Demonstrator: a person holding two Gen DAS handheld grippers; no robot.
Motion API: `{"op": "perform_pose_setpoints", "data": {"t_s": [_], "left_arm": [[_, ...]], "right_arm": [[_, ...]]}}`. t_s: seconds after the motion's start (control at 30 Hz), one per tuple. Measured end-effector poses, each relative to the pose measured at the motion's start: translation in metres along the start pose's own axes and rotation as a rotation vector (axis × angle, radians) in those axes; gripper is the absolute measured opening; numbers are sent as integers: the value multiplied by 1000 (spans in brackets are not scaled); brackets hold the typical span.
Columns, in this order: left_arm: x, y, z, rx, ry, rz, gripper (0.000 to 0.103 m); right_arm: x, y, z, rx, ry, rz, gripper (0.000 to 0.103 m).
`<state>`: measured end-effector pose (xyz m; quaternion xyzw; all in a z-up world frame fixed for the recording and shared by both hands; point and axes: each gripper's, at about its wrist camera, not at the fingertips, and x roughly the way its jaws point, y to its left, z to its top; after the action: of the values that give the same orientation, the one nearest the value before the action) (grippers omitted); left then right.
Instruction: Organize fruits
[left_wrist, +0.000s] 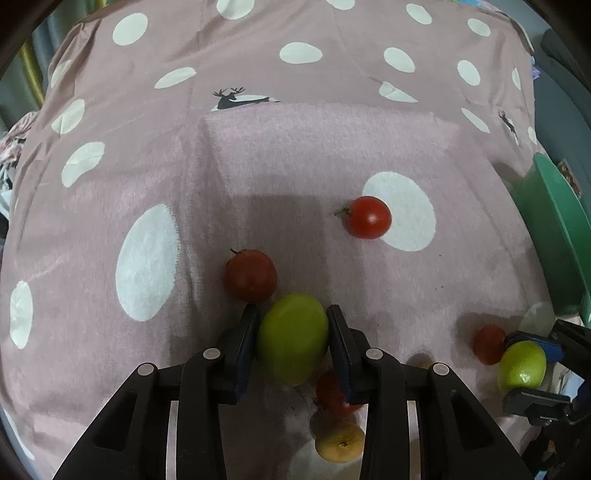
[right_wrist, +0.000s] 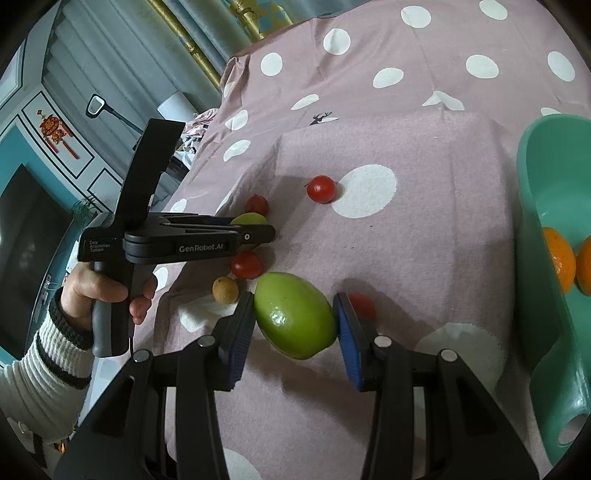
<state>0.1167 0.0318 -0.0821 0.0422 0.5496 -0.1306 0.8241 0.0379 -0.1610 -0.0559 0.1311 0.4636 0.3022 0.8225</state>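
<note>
Fruits are lying scattered on the spotted cloth (left_wrist: 258, 166), awaiting sorting. Each gripper is clenching a green fruit: the left gripper (left_wrist: 293, 338) one (left_wrist: 291, 339), the right gripper (right_wrist: 295, 321) another (right_wrist: 295, 314), probably for the green bowl (right_wrist: 532, 206) already holding oranges (right_wrist: 559, 262).

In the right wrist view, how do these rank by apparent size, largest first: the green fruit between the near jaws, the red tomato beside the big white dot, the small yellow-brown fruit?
1. Green fruit, though it is nearest the camera.
2. Red tomato.
3. Yellow-brown fruit, only slightly smaller; that order is unsure.
</note>
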Motion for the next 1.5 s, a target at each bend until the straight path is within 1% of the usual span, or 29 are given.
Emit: {"op": "perform_pose_setpoints", "data": {"t_s": [0.17, 0.27, 0.4, 0.67, 1.13, 1.5], "left_arm": [[-4, 0, -5, -12, -2, -43, 37], [-9, 3, -9, -37, -11, -70, 37], [-23, 4, -17, -66, -42, -113, 37], [-46, -2, -30, -77, -84, -159, 37], [-80, -14, -53, -86, -142, -204, 37], [-103, -24, -67, -92, -179, -219, 37]], "right_arm": [[-1, 0, 1, 2, 2, -6, 43], [-3, 1, 2, 5, 3, -7, 43], [-4, 1, 2, 7, 2, -8, 43], [-8, 7, 1, -8, 1, -10, 43], [-24, 22, -3, -27, -24, -13, 43], [-41, 32, -4, -46, -58, 0, 43]]}}
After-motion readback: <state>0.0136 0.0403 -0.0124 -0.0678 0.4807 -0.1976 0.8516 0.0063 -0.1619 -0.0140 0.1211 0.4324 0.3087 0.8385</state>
